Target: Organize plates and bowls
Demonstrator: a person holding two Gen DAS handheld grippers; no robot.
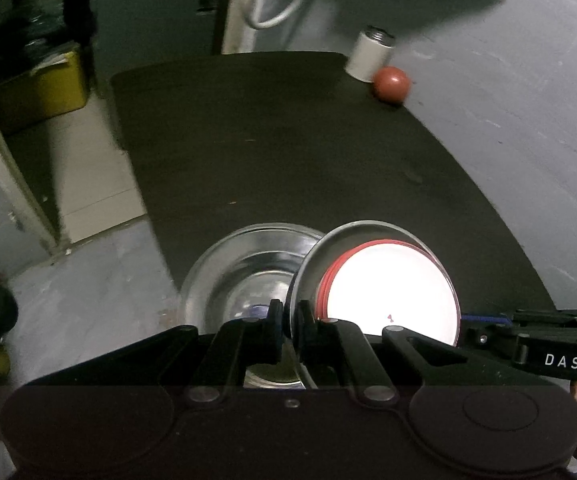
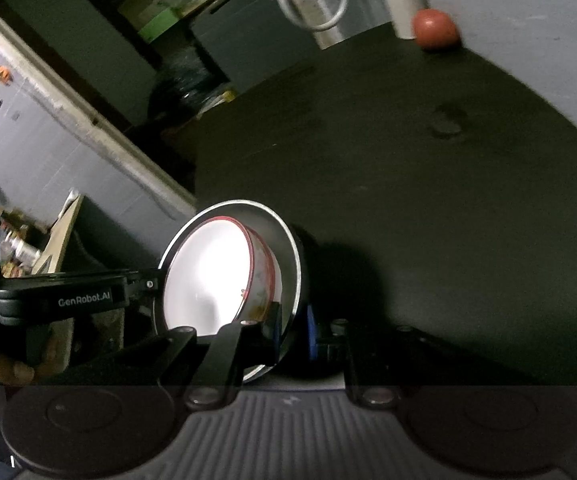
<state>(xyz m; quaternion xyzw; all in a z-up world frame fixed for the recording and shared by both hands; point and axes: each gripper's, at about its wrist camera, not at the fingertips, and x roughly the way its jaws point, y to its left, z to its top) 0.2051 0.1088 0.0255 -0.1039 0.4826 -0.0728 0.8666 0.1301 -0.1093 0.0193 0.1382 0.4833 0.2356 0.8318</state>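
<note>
Two grippers pinch one metal plate (image 1: 372, 236) by opposite rims: left gripper (image 1: 291, 320), right gripper (image 2: 294, 330). White bowl (image 1: 392, 292) rides inside, tilted, near table (image 1: 288, 140) edge. Uneven lift could slide bowl out onto steel bowl (image 1: 244, 276).

Both wrist views close, angled down, sharing dark table (image 1: 248, 140).

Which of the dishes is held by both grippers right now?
The metal pan holding the red-rimmed white bowl; each gripper pinches its rim. The shiny steel bowl beside it is untouched.
</note>
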